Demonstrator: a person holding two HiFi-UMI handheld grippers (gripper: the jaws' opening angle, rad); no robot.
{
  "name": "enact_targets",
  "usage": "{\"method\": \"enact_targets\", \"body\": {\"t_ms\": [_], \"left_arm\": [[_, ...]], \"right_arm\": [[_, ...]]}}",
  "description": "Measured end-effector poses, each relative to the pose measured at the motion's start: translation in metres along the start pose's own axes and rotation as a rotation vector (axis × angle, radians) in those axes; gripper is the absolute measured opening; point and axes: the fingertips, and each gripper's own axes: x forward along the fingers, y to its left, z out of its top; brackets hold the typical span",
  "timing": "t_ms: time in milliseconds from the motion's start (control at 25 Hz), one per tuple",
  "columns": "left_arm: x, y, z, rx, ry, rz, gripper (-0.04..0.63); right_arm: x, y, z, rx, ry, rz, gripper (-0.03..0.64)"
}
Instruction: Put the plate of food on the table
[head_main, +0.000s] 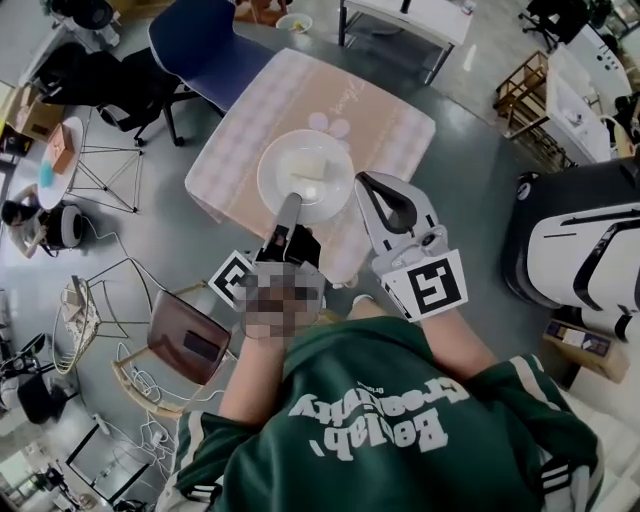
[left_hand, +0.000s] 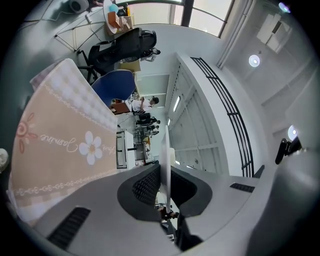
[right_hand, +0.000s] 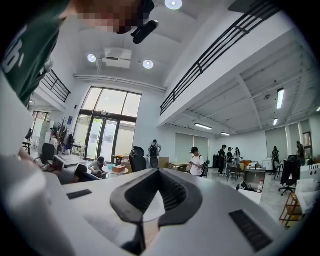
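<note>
- A person in a green sweatshirt (head_main: 400, 420) is seen from above at a small square tabletop (head_main: 400, 130). It is covered with a pale pink checked tablecloth (left_hand: 60, 130), and a blue chair (head_main: 205, 40) stands at its far side.
- A white plate (head_main: 268, 178) is shown over the tabletop, towards the person's edge. Food (head_main: 303, 160) is carried on it: a pale block and, just beside it, a small pale round piece.
- The left tool (left_hand: 164, 172) is closed on the plate's near rim. In the left gripper view the thin white rim is seen edge-on, pinched between the two ribbed pads.
- This tool is turned on its side, so that one pad is pressed on top of the rim and the other beneath it. The plate is thereby held level, and the food is less likely to slide.
- The right tool (head_main: 364, 182) is closed with nothing in it, and its tips are seen meeting in the right gripper view. It is laid flat with its tip just beside the plate's right rim. Whether the rim is touched cannot be told. It is judged to be placed there as a steadying guard, not as a second grip.
- In the left gripper view a strip of the room is seen between the cloth and the plate's edge. The plate is therefore judged to be held clear of the tabletop and not yet set down.
- A gentle lowering is judged to be called for next, until the base is borne by the cloth. Only then should the rim be released.
</note>
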Motion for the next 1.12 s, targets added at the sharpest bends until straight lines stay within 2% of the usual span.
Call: {"method": "enact_targets", "body": {"t_ms": [720,960,1120], "left_arm": [[0.026,-0.002,0.052,0.001,0.134,-0.064,0.028],[0.028,0.001,0.06,-0.013,0.176,-0.083,0.028],[0.032,0.004,0.059,-0.031,0.188,-0.081,0.028]], "right_arm": [[0.041,0.006,0.0,-0.016,0.038,-0.146,0.015],[0.047,0.012,-0.002,-0.011,0.056,-0.19,0.015],[0.048,0.013,-0.003,-0.029,0.07,-0.188,0.015]]}}
